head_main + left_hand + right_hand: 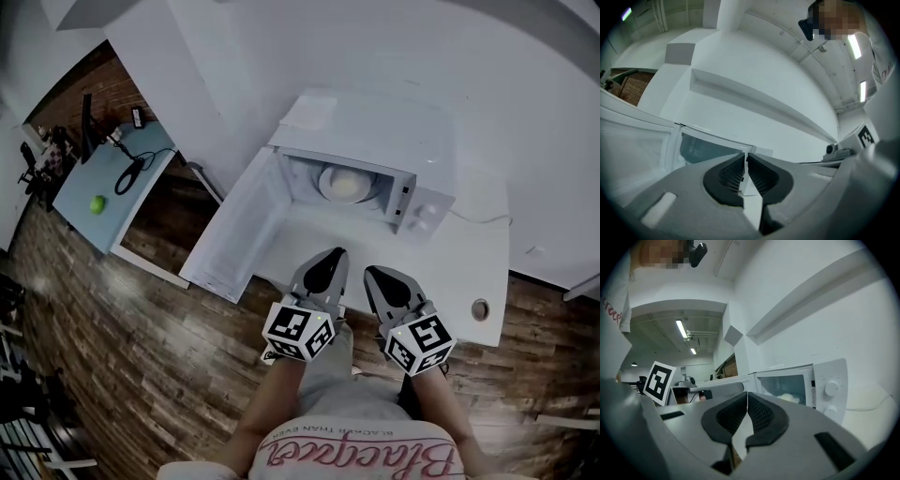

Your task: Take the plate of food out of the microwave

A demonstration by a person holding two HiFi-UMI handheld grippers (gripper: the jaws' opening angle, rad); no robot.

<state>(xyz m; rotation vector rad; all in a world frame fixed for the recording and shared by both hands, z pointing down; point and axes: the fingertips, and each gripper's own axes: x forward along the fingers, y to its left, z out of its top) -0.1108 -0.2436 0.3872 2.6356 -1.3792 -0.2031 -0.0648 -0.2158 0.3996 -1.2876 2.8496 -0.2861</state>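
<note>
A white microwave [427, 202] stands on a white table [469, 272] with its door [234, 234] swung wide to the left. Inside it sits a round plate of pale food [344, 184], which the right gripper view shows as a pale mound, the food [790, 398]. My left gripper [336, 255] hovers over the table's front part, shut and empty, jaws touching. Beside it my right gripper [372, 274] is also shut with nothing in it. Both point at the microwave from in front of it. In the left gripper view the left gripper [746, 155] faces the open cavity [701, 151].
A light blue desk [108, 187] with a green ball [97, 203] and cables stands at the far left on the wood floor. The table has a round cable hole [480, 308] near its right front. The microwave's knobs [830, 388] are on its right panel.
</note>
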